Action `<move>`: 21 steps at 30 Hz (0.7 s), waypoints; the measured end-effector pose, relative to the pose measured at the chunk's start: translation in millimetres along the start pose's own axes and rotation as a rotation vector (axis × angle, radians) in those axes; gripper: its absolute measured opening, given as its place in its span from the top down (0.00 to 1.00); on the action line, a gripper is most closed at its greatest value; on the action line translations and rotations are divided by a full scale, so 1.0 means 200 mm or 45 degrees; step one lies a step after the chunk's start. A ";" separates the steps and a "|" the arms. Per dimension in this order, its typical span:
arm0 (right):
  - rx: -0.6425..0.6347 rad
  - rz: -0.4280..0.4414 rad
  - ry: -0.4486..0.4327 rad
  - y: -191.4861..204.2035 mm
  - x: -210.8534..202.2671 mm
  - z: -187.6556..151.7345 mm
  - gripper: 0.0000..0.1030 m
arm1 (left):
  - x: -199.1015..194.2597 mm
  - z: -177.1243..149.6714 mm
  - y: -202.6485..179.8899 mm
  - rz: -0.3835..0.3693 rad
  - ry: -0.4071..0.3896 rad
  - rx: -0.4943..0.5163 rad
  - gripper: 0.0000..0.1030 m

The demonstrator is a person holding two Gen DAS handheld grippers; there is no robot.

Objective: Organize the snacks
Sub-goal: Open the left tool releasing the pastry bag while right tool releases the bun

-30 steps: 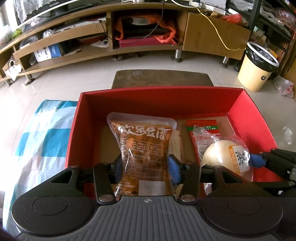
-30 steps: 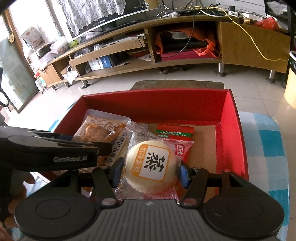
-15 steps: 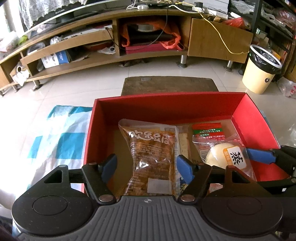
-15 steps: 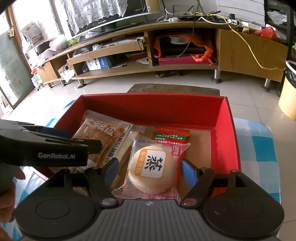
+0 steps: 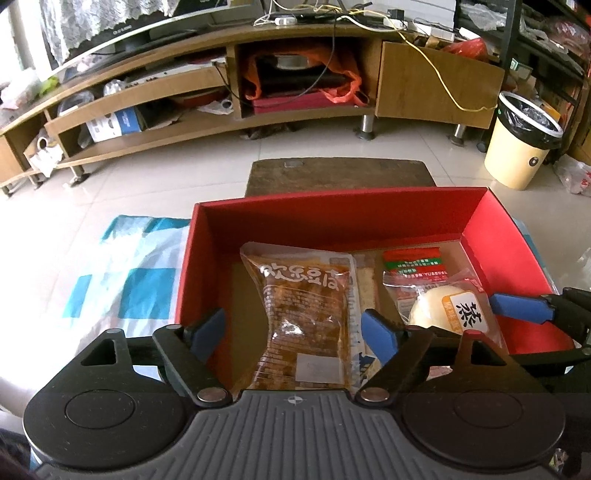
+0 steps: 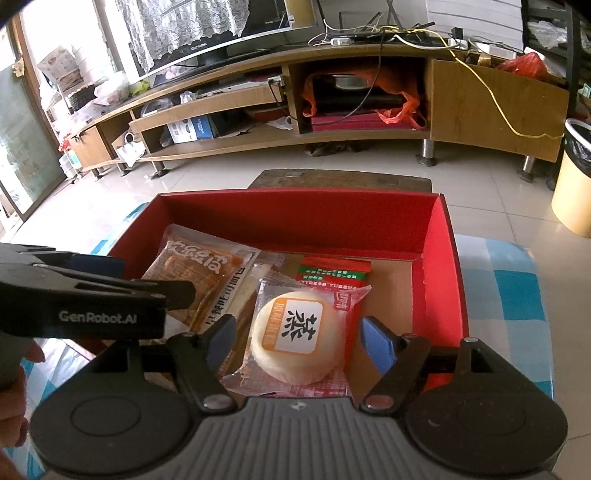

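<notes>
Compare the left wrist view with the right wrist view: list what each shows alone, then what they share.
Only the left wrist view: the whole cream bin with its black liner, and the right hand-held gripper's blue pad at the box's right.

Only the right wrist view: lace curtain, glass door, and the left hand-held gripper's black body marked GenRobot.AI.

Both: red box, brown snack pack, round white cake, red-green packet, TV cabinet.

An open red cardboard box (image 5: 495, 236) holds the snacks. A flat clear packet of brown snack with white lettering (image 5: 306, 310) lies lengthwise at its centre-left. At its 3 o'clock, a round white steamed cake in clear wrap (image 6: 295, 338) rests on a red-and-green packet (image 6: 334, 271).
</notes>
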State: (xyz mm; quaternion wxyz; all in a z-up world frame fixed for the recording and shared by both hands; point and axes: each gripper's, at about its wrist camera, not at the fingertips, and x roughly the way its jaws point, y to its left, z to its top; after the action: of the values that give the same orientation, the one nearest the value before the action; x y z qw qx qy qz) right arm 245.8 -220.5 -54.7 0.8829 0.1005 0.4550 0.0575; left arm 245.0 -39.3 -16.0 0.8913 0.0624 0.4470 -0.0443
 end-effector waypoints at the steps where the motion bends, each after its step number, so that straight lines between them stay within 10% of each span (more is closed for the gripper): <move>1: 0.002 -0.001 0.001 0.00 0.00 0.00 0.31 | 0.00 0.00 0.01 0.001 -0.002 -0.005 0.17; 21: -0.009 0.009 -0.006 0.00 -0.08 -0.02 0.30 | -0.12 -0.04 0.05 -0.004 -0.022 -0.033 0.15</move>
State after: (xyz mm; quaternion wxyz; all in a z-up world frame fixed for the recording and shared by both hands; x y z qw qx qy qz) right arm 232.0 -222.8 -44.1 0.8841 0.0991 0.4524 0.0621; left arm 225.3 -27.3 -0.3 0.8958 0.0497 0.4398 -0.0406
